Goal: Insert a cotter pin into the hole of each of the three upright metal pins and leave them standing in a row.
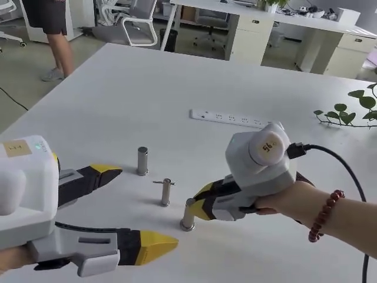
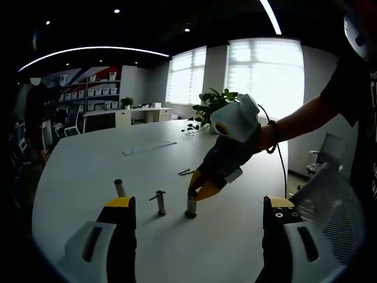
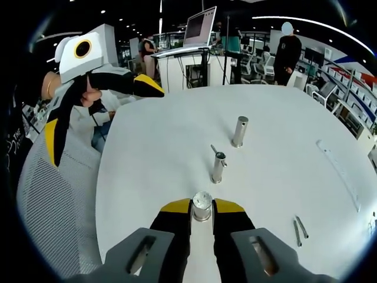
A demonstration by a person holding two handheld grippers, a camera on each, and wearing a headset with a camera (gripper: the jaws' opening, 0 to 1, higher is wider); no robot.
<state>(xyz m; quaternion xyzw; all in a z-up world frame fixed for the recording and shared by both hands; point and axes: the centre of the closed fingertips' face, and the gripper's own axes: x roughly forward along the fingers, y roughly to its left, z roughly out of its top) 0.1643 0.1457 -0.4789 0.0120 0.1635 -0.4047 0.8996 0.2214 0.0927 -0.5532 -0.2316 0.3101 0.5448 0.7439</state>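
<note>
The three pins stand in a slanting row in the middle of the table. The middle pin has a cotter pin through its top. The far pin is bare, and no cotter can be seen on the near pin.

The right gripper has its jaws narrowed onto the near pin, clamping it upright just below the top. The left gripper hangs left of the row with its jaws spread wide, holding nothing. Two spare cotters lie flat on the table to the right of the row, apart from the pins.

By my reading one pin of three is done and the second is in hand, with the near pin steadied to take its cotter. The next move calls for the left gripper to reach across the row, pinch a spare by one end and line it up with the cross hole. I cannot see that hole, so the right jaws may be covering it.
</note>
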